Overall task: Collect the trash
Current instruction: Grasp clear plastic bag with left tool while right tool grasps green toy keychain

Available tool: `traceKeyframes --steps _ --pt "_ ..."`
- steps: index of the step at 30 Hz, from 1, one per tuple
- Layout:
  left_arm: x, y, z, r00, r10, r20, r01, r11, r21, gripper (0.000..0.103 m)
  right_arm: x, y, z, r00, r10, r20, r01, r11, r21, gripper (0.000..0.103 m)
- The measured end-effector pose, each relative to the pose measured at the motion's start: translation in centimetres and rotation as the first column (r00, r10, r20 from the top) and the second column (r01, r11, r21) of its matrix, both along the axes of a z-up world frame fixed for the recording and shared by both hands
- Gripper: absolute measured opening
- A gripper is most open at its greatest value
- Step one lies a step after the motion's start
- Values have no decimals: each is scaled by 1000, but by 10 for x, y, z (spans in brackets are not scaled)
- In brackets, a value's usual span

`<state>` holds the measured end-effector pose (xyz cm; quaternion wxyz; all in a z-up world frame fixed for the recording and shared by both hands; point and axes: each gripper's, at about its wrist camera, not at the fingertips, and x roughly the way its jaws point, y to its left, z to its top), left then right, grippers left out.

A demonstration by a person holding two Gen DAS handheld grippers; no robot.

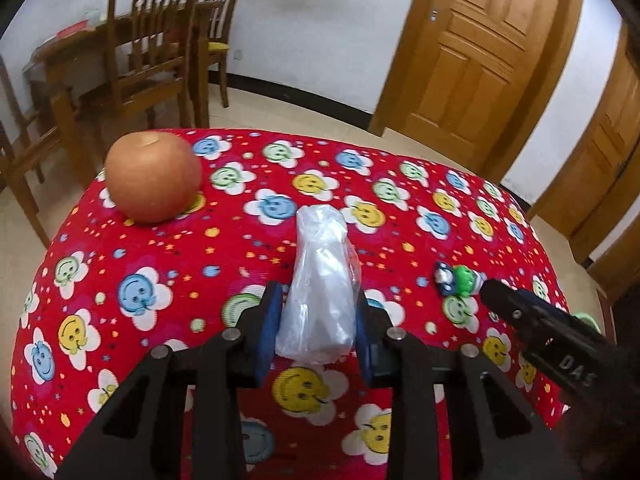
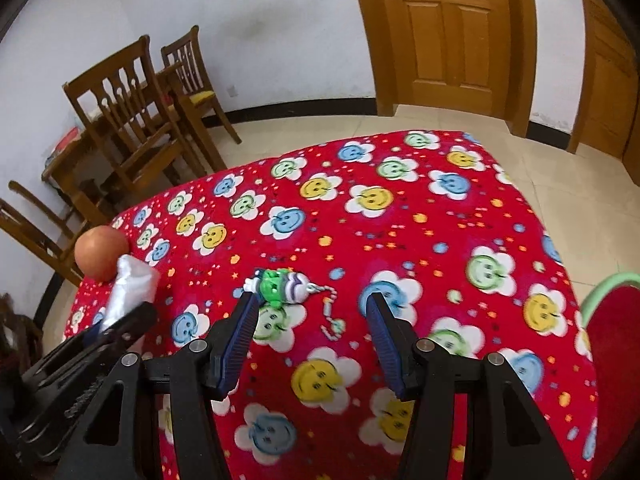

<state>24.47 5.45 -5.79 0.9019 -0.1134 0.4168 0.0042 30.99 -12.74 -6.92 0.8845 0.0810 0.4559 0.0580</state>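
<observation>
Crinkled clear plastic, a bunched bag (image 1: 320, 296), sat clenched between the blue pads of our left gripper (image 1: 318, 320), its upper part standing free above the red smiley-flower cloth (image 1: 400, 216). Whether its lower end had left the cloth we could not tell. We judged that first piece of trash as picked up but not yet carried anywhere, since no bin showed in either view.

Our right gripper (image 2: 312, 312) held its fingers spread and empty. Its left pad (image 2: 244, 316) lay just beside the small green, white and purple wrapper-like thing (image 2: 282, 286). We took that piece, with its twisted striped tail, for the next bit of trash. It lay wholly on the cloth, ungrasped, so that pickup was left to do.

An apple (image 1: 154, 176) rested near the far left corner of the table, well apart from both pieces; we judged it no trash and left it alone.

Much stayed unclear to us. What the green piece really was we could not make out, for it was small and blurred. A red, green-edged shape (image 2: 612, 320) was cut off at the right edge of the right wrist view. Below the table's edge nothing could be seen.
</observation>
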Motion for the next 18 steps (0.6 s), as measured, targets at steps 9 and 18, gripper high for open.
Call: traceKeyframes --steps 9,18 --pt "1 23 -3 997 73 -16 -74 997 -35 33 15 23 -13 999 26 -19 -27 998 -55 57" --pt "4 31 -6 996 83 -28 -85 995 -54 33 22 36 -20 1000 25 -1 -25 990 -140 66"
